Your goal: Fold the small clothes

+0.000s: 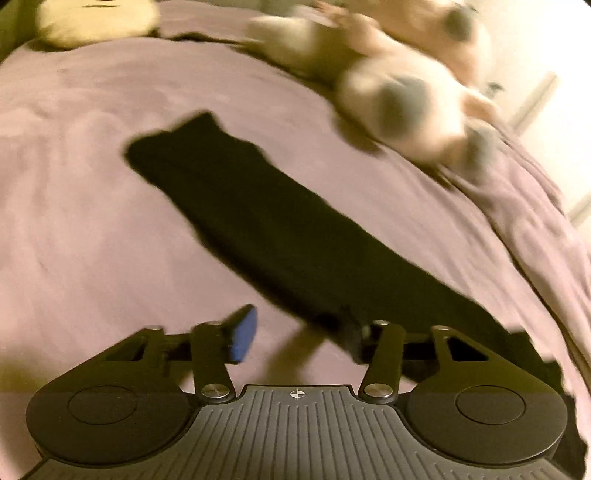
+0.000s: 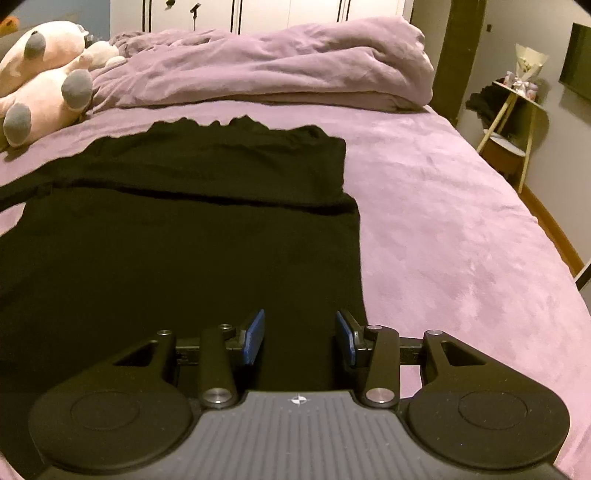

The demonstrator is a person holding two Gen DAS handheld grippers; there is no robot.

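Note:
A black garment (image 2: 177,236) lies flat on the purple bed sheet (image 2: 443,206), partly folded, with one layer lying over another. My right gripper (image 2: 300,338) is open, low over the garment's near right edge, its blue pads (image 2: 255,336) apart with black cloth between and below them. In the left wrist view the garment (image 1: 266,229) runs as a long dark strip from the far left to the near right. My left gripper (image 1: 299,338) is open at the strip's near end. Its left blue pad (image 1: 243,338) shows; the right finger is dark against the cloth.
Pink and grey plush toys (image 2: 40,85) lie at the back left of the bed, and also show in the left wrist view (image 1: 406,88). A bunched purple duvet (image 2: 277,70) lies across the far end. A yellow plush (image 1: 96,18) is far left. A small side table (image 2: 513,122) stands right of the bed.

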